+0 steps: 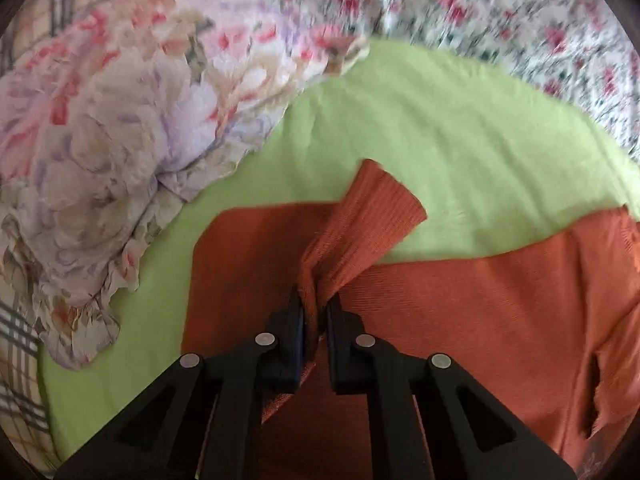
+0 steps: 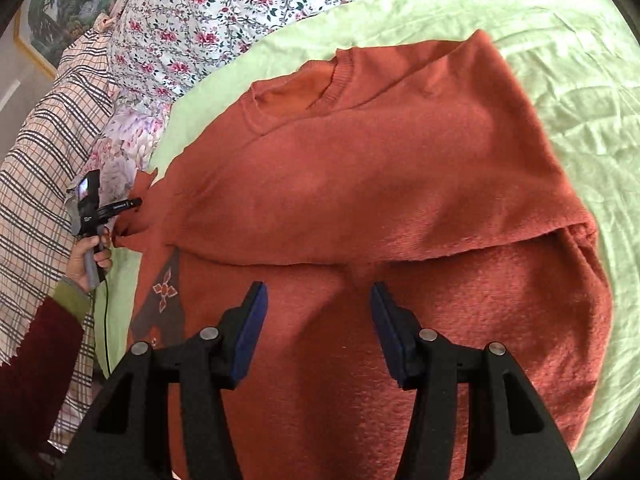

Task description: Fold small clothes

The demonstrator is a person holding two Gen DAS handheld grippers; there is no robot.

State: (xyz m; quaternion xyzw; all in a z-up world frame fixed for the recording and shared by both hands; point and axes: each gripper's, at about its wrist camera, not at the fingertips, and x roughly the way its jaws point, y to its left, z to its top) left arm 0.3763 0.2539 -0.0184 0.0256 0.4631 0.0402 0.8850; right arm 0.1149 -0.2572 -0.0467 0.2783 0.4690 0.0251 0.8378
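An orange knit sweater [image 2: 380, 168] lies on a light green sheet [image 2: 560, 92], its right sleeve folded across the body. My left gripper [image 1: 316, 308] is shut on the ribbed cuff of the left sleeve [image 1: 360, 216], which bunches up between the pads. In the right wrist view that left gripper [image 2: 136, 202] sits at the sweater's left edge, held by a hand. My right gripper [image 2: 318, 292] is open and empty, hovering over the sweater's lower body just below the folded sleeve's edge.
A crumpled pastel floral cloth [image 1: 100, 140] lies left of the sweater. A white rose-print bedspread [image 2: 208, 12] covers the far side. A plaid cloth [image 2: 44, 152] lies at the far left. A dark patch with a diamond motif [image 2: 164, 292] shows on the sweater's left side.
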